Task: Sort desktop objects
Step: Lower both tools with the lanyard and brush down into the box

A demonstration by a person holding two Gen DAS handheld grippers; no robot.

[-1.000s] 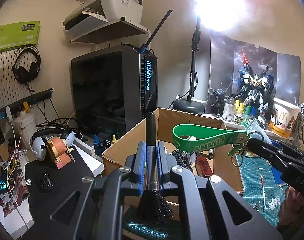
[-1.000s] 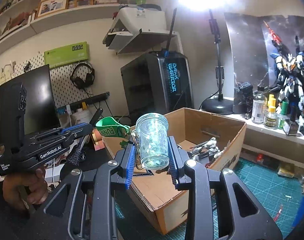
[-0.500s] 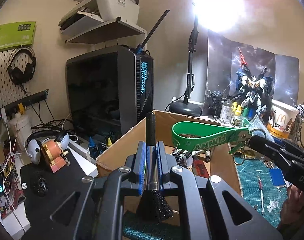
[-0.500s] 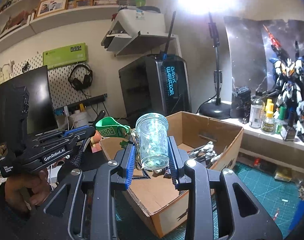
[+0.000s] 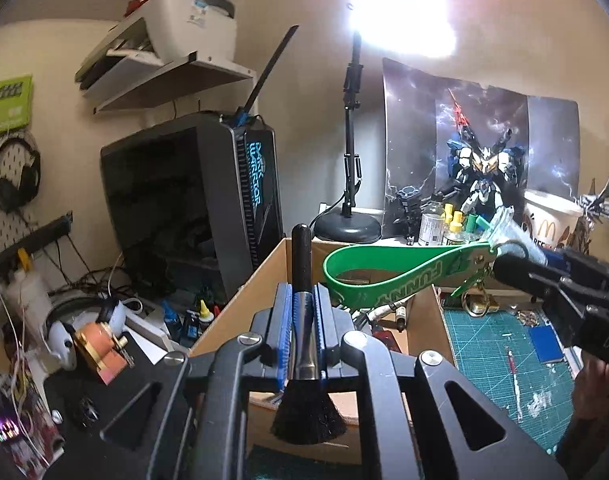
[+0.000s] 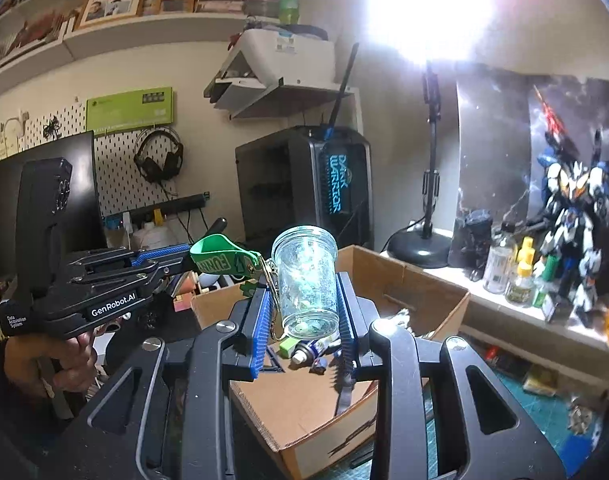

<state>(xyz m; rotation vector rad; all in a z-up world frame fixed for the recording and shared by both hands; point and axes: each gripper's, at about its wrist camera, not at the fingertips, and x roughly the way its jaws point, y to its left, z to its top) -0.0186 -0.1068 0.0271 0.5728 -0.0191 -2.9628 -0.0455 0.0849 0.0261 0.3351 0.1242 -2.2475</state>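
Observation:
My left gripper (image 5: 303, 320) is shut on a black brush (image 5: 303, 312), handle up, bristles hanging below the pads, held above the near edge of an open cardboard box (image 5: 264, 280). My right gripper (image 6: 306, 300) is shut on a small clear glass jar (image 6: 306, 280) with a green "FUNNY" strap (image 6: 220, 258) clipped to it, held over the box (image 6: 404, 288). The strap (image 5: 384, 284) and the right gripper (image 5: 552, 284) show in the left wrist view. The left gripper (image 6: 160, 264) shows at left in the right wrist view. The box holds several small tools and tubes (image 6: 308, 350).
A black PC tower (image 5: 192, 216) stands behind the box, a desk lamp base (image 5: 346, 228) beside it. Paint bottles (image 5: 444, 228), a robot model (image 5: 480, 176) and a paper cup (image 5: 548, 220) line the back ledge. A green cutting mat (image 5: 516, 352) lies right; headphones and a toy (image 5: 100, 356) lie left.
Both grippers have moved closer to the box and a little forward with their loads. The box and PC tower look nearer. Both grips are unchanged.

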